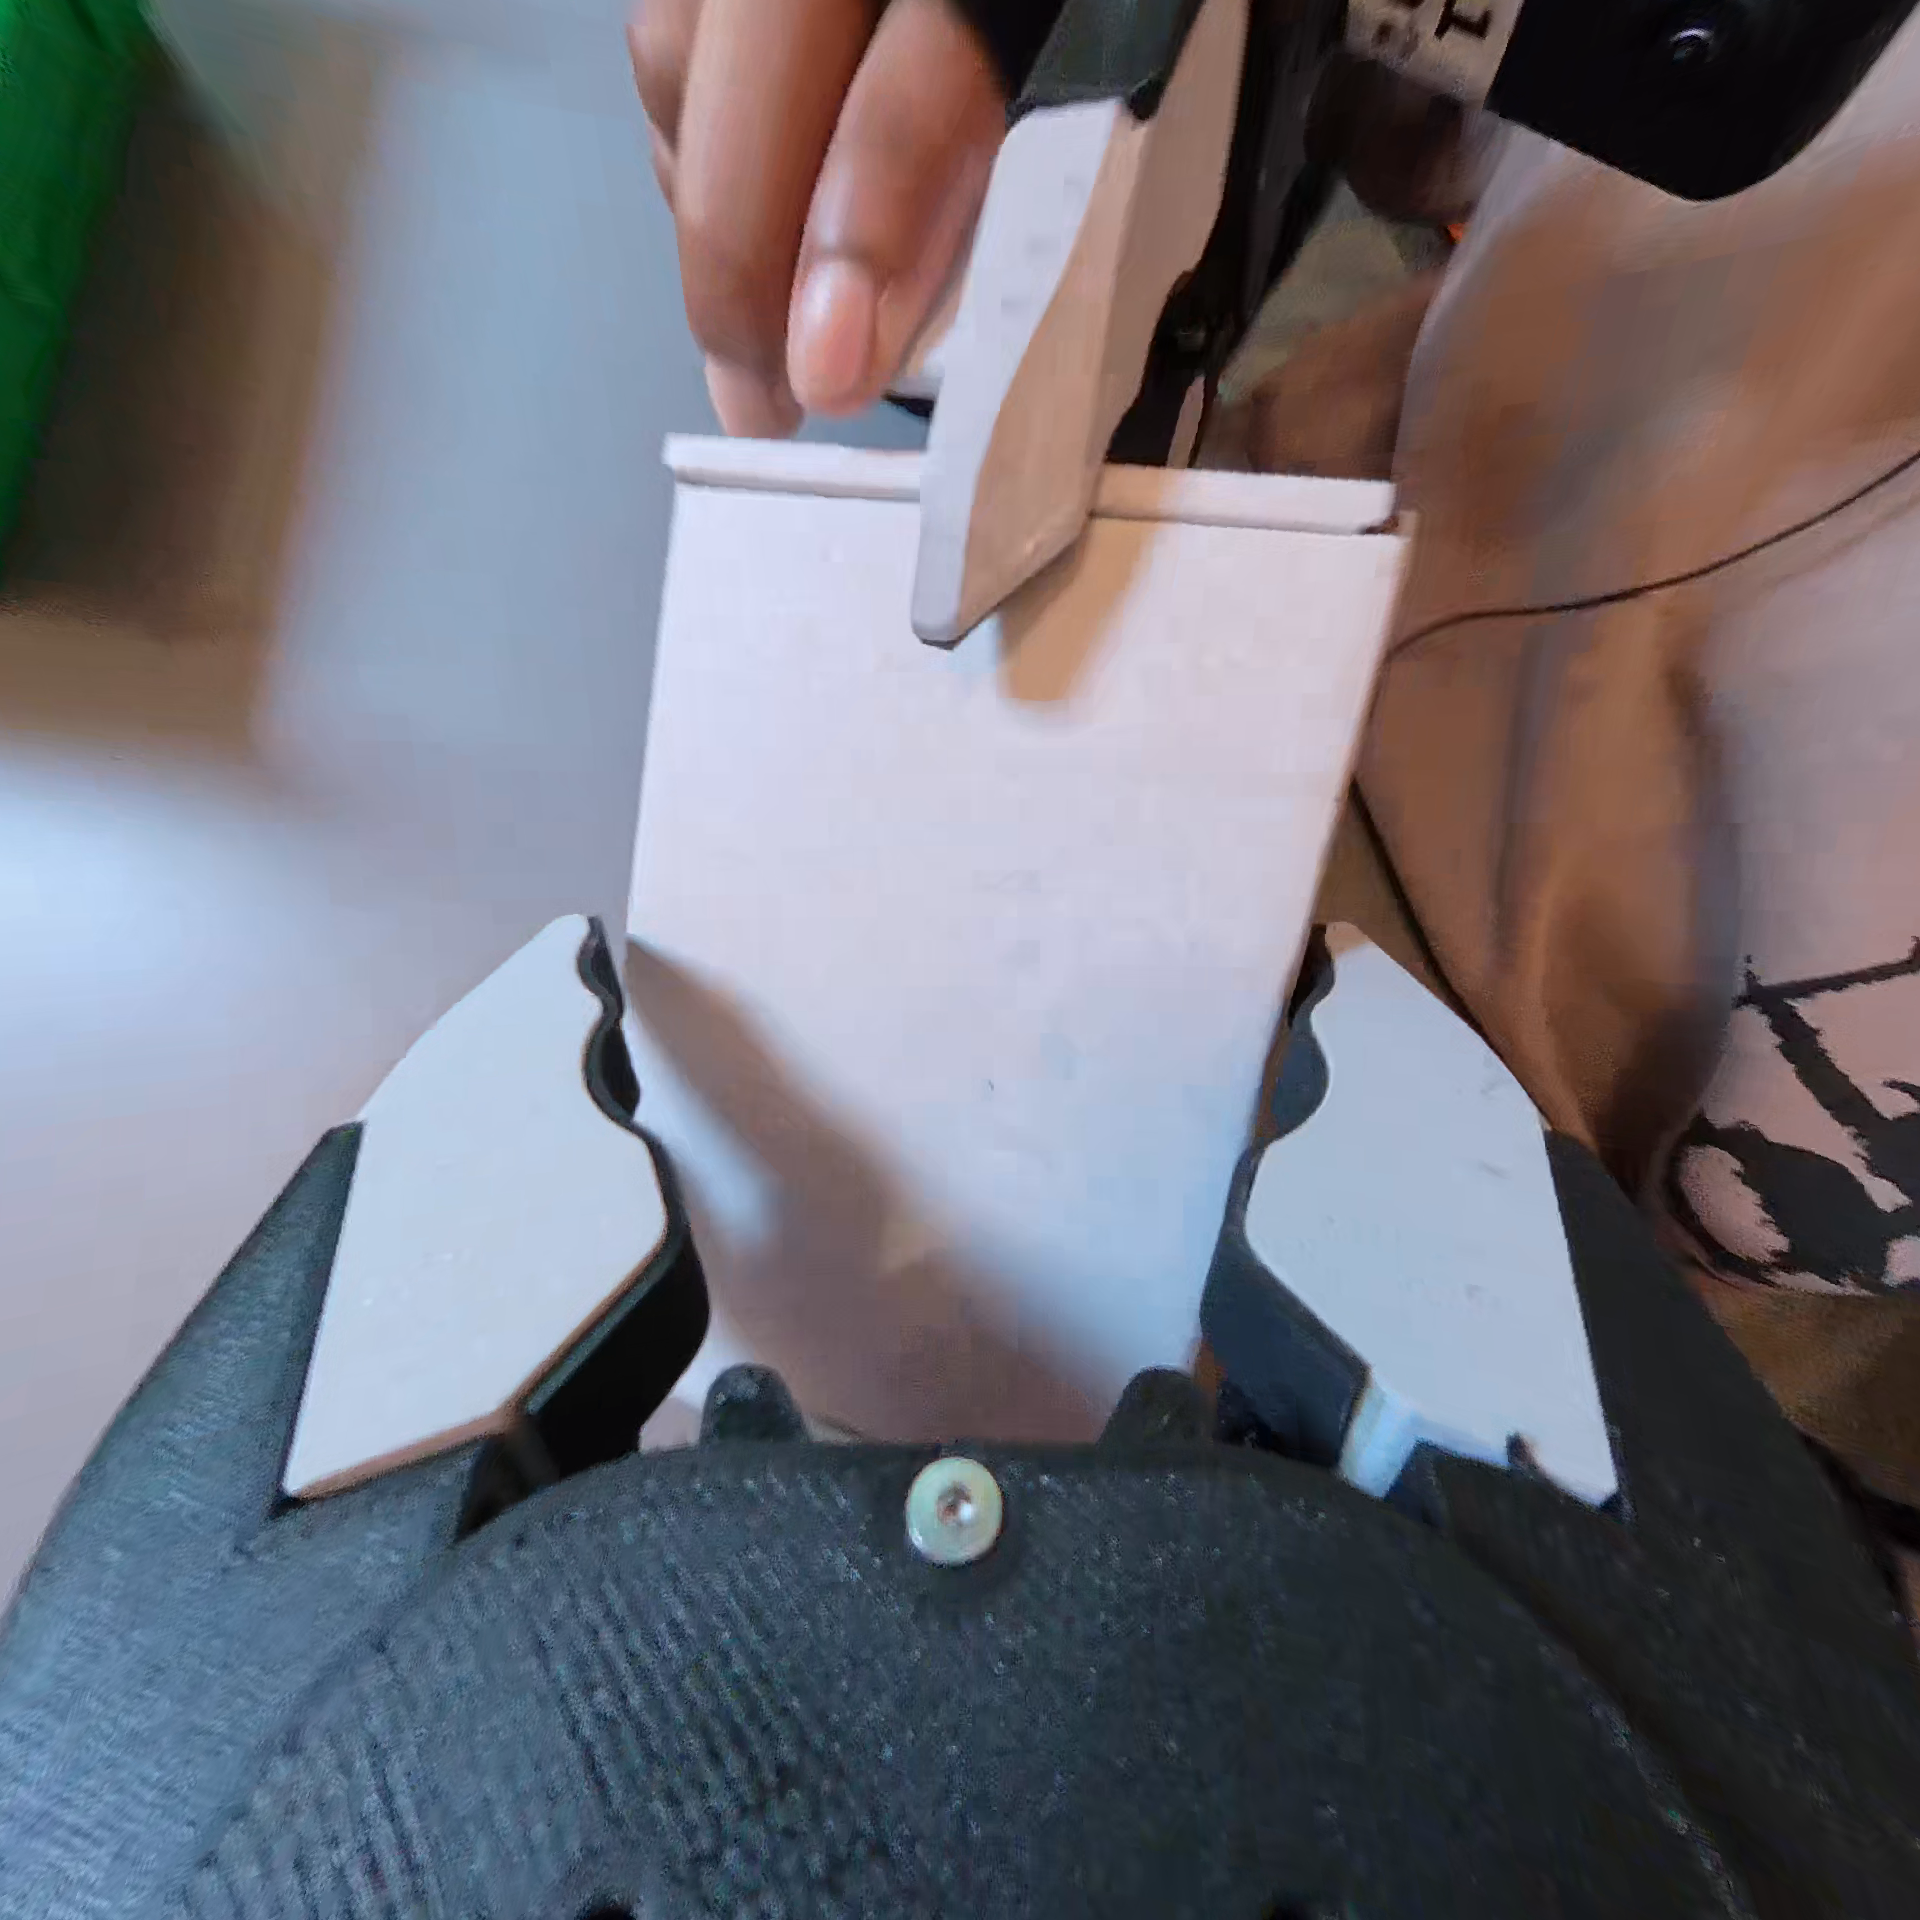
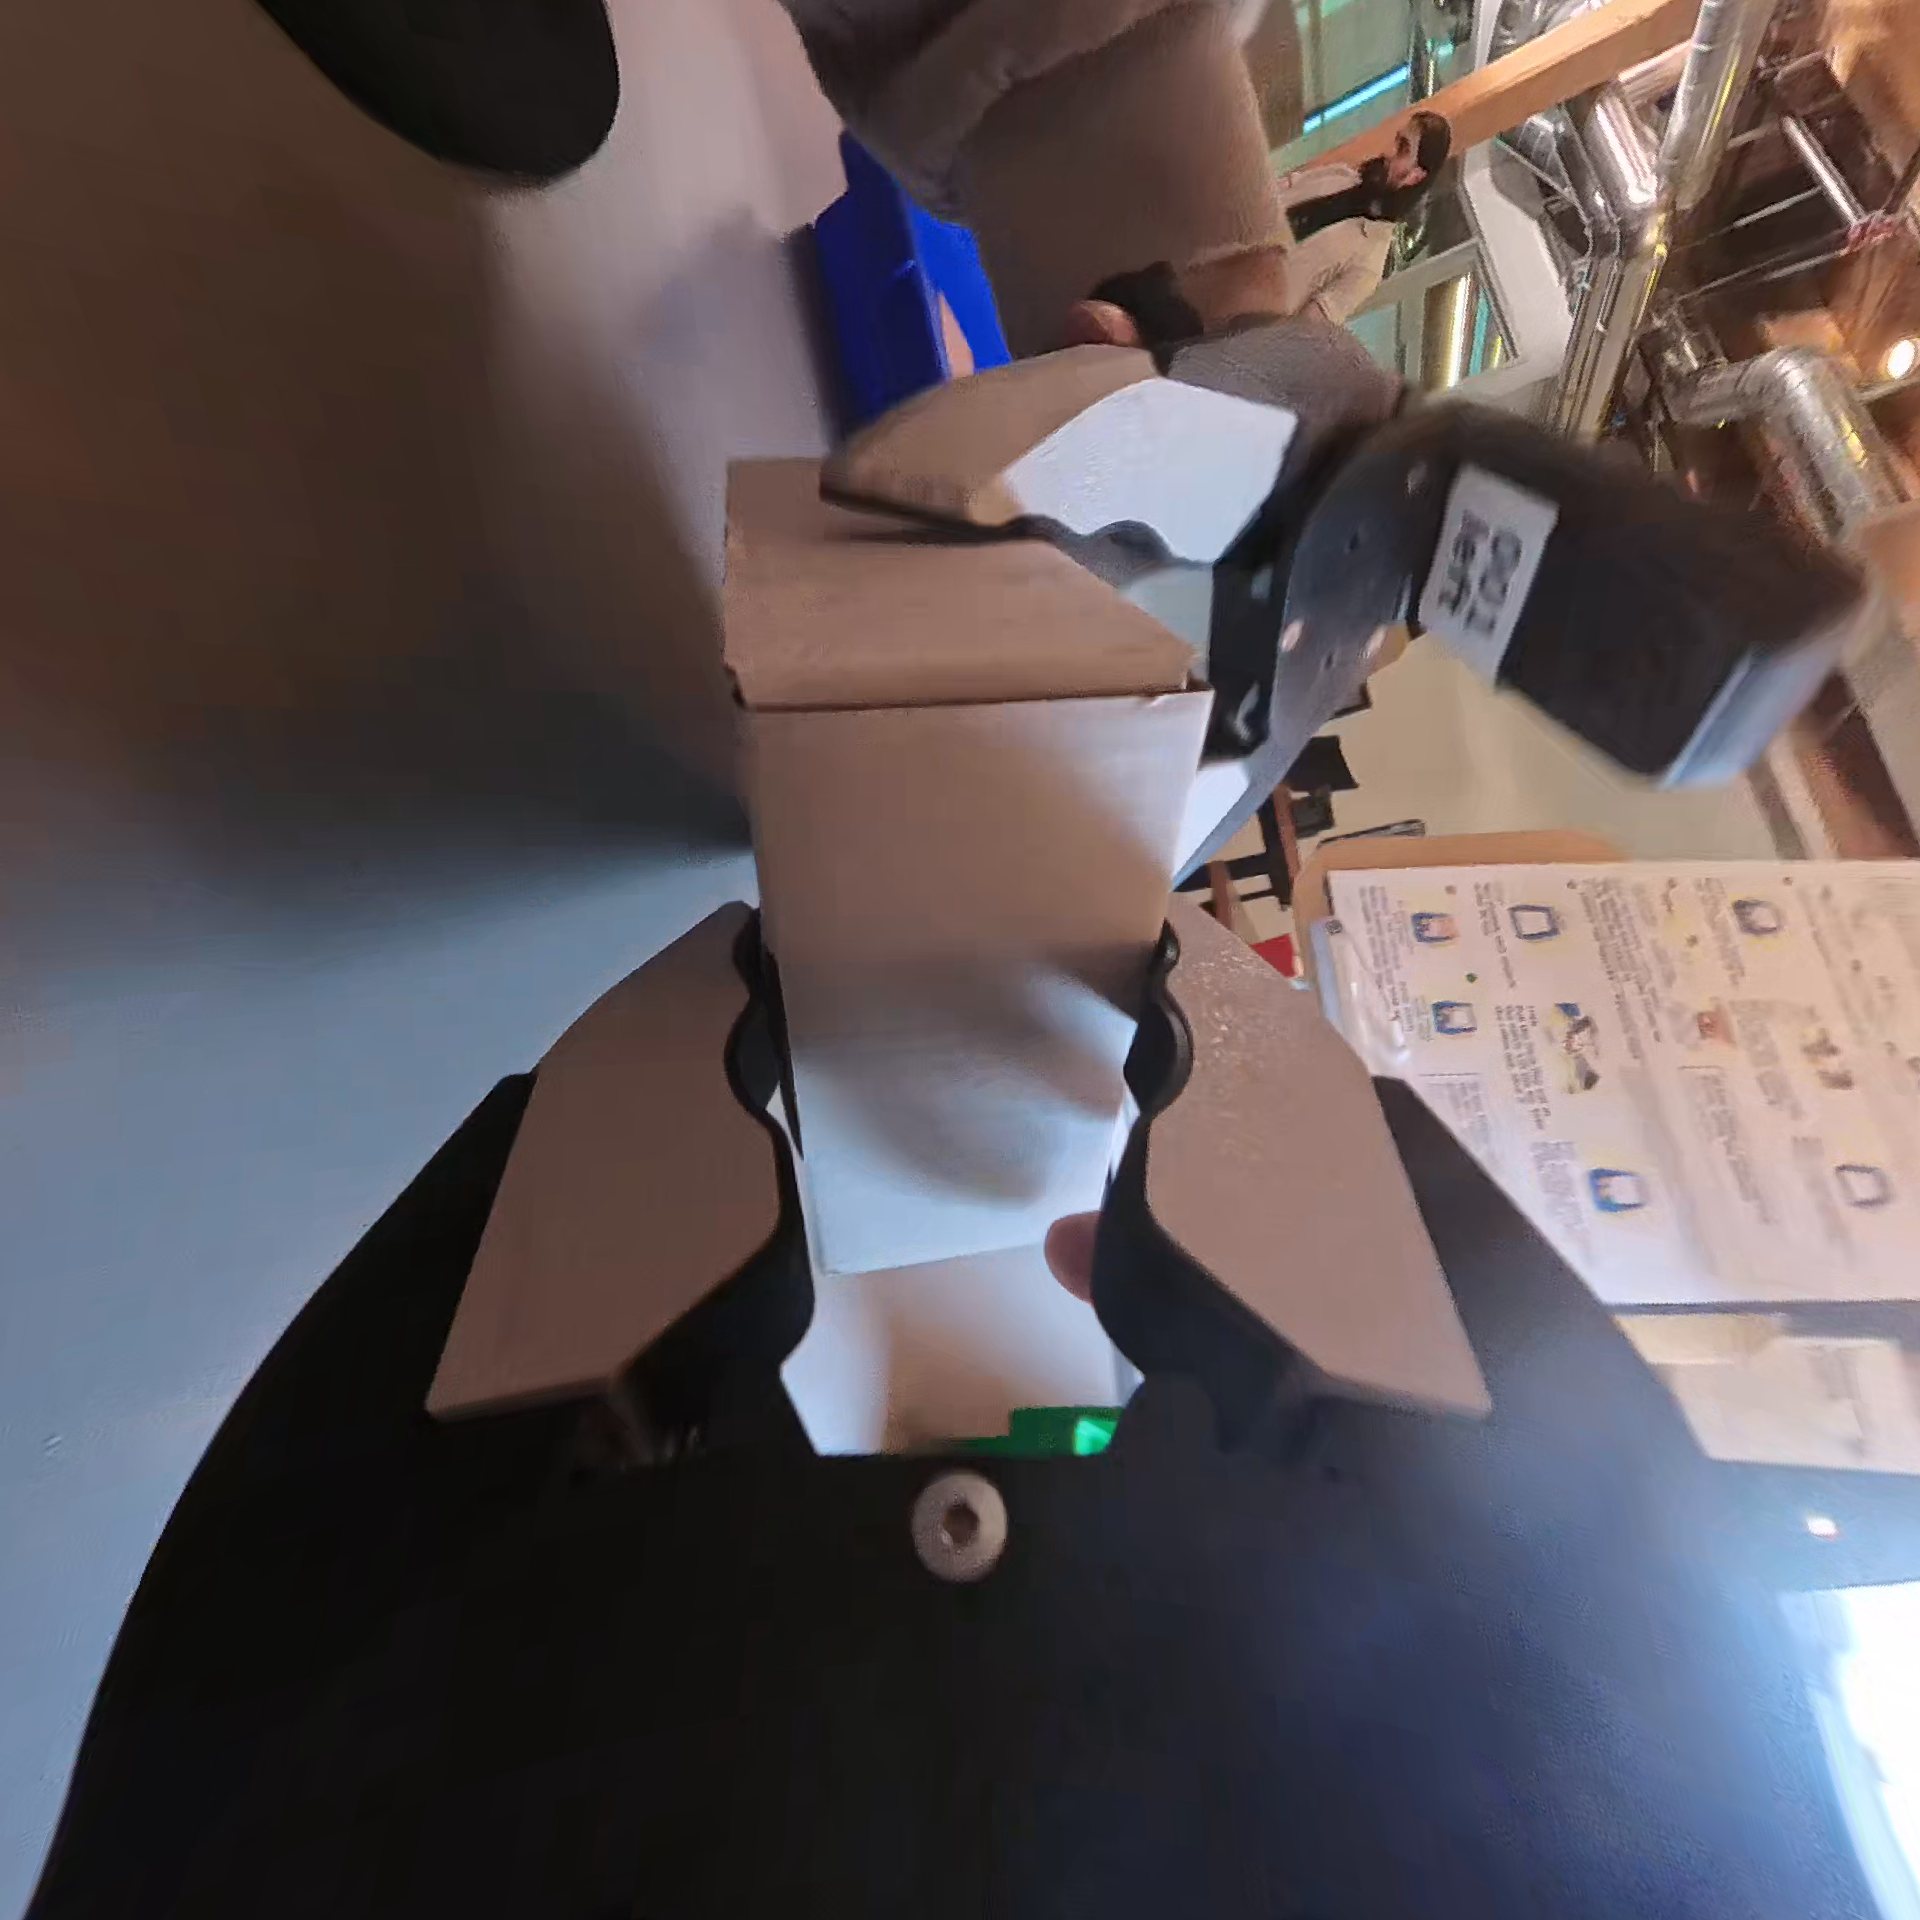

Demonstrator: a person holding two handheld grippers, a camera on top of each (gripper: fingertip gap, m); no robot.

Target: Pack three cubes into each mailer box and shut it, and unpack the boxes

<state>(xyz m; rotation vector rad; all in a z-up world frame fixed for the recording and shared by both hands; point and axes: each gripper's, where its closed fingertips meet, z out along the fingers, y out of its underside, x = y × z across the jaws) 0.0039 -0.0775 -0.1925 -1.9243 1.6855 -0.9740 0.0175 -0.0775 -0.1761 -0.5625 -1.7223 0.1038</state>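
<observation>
A white mailer box (image 1: 987, 831) with its lid down is held in the air between both grippers. My left gripper (image 1: 956, 1039) is shut on its near end, with a finger against each side. The right gripper's finger (image 1: 997, 436) lies over the box's far end, beside a person's hand (image 1: 790, 208). In the right wrist view my right gripper (image 2: 961, 997) is shut on the same box (image 2: 956, 810), and the left gripper (image 2: 1013, 675) clamps the opposite end. No cubes show.
A blue bin (image 2: 894, 301) stands behind the box. A printed sheet (image 2: 1662, 1070) lies to the right. A green thing (image 2: 1049, 1432) shows under the box, and a green blur (image 1: 52, 208) at the far left. People stand in the background (image 2: 1351, 208).
</observation>
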